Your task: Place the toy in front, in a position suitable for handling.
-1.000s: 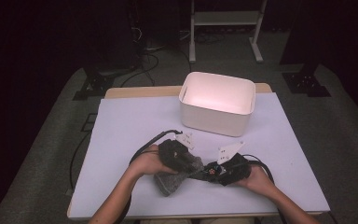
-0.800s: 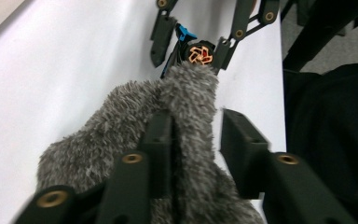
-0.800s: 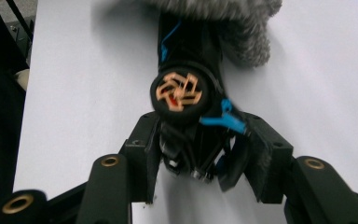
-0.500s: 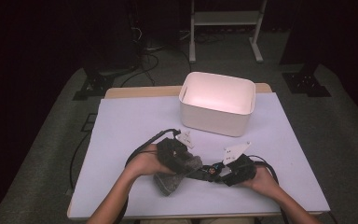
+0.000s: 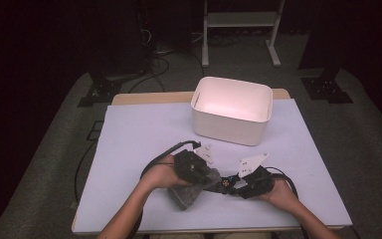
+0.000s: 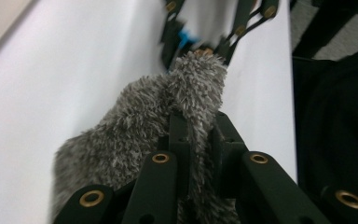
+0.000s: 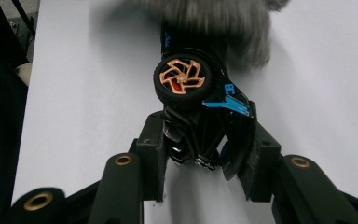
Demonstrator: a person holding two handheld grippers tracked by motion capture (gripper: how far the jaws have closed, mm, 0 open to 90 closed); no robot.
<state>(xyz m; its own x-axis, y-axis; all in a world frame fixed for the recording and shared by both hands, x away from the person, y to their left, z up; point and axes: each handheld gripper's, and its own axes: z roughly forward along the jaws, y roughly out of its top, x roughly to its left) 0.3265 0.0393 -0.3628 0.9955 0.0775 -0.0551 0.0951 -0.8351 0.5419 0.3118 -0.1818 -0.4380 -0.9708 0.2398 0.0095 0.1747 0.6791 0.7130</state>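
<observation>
2 tongs meet near the 6 o'clock edge of the worktop [image 5: 144,129], well short of the white bin [image 5: 231,110] at 12 o'clock. The left tongs [image 5: 206,178] are pinched tight on a fold of the grey fuzzy cloth [image 6: 135,140], whose pile bulges out on both sides of the jaws in the left gripper view. The right tongs [image 7: 204,154] are clamped on the body of a black toy car [image 7: 200,100] with blue trim, having just been closing further; one copper-spoked wheel [image 7: 184,77] faces the camera, and the car's far end is pushed against the cloth. In the high view the car [image 5: 227,183] lies at 3 o'clock of the cloth, touching it.

The step in hand looks like wiping the car with the cloth, or wrapping it. The next move likely calls for holding the car steady while the cloth is rubbed over its body, keeping both grips firm so neither piece slips onto the worktop.
</observation>
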